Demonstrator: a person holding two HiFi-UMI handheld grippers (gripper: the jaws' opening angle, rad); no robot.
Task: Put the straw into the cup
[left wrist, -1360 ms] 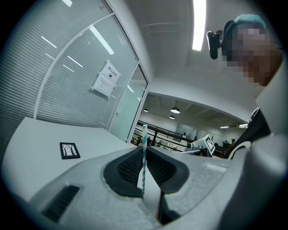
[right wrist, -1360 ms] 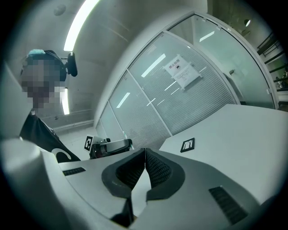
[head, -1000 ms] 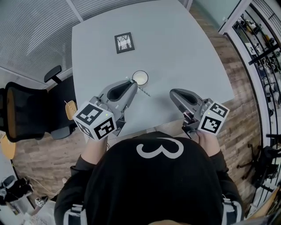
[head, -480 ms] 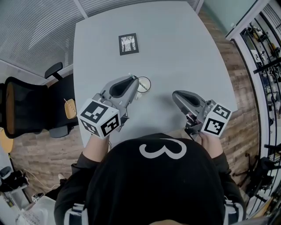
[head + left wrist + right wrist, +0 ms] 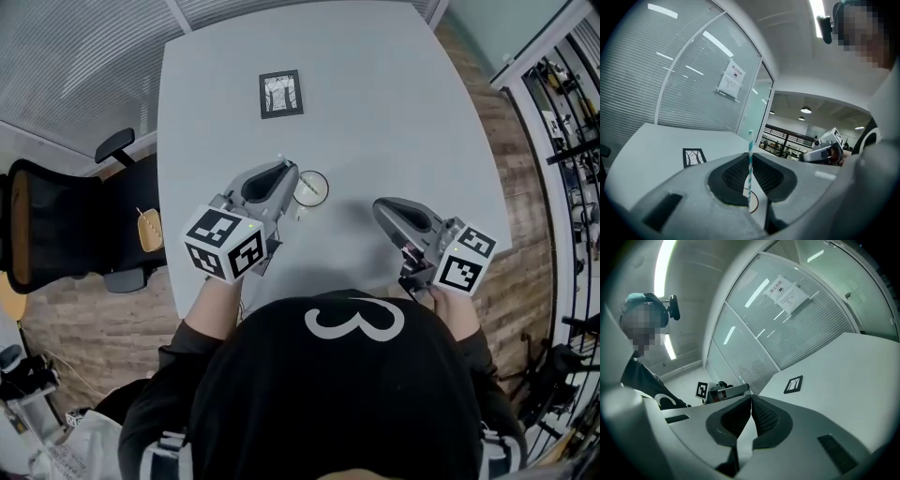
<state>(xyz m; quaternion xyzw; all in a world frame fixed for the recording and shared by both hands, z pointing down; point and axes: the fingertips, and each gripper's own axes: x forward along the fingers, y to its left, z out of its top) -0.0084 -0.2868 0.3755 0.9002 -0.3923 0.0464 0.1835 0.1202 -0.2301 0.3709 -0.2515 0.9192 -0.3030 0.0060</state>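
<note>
we see the left gripper (image 5: 288, 176) reaching out over the pale grey desk (image 5: 394, 103), its tip just at the left edge of the cup (image 5: 311, 188), a small round white cup standing upright near the middle of the desk's near half. in the left gripper view its fingers (image 5: 733, 174) are clamped on the straw (image 5: 750, 161), a thin straw with teal and white stripes that stands close to upright between the dark ribbed pads. the straw's top end pokes up above the fingers and its lower end runs down toward the cup's rim, which shows as a brown ring in the gap below; we cannot tell whether the lower tip is already inside the cup or only above it. the right gripper (image 5: 381, 205) is off to the right of the cup, well apart from it, over a bare part of the desk. in the right gripper view its fingers (image 5: 736, 420) are pressed together with nothing between them. farther out on the desk lies a small black-framed marker card (image 5: 281, 94), flat and apart from the cup. a black office chair (image 5: 56, 234) stands on the wood floor just beside the desk's left edge.
</note>
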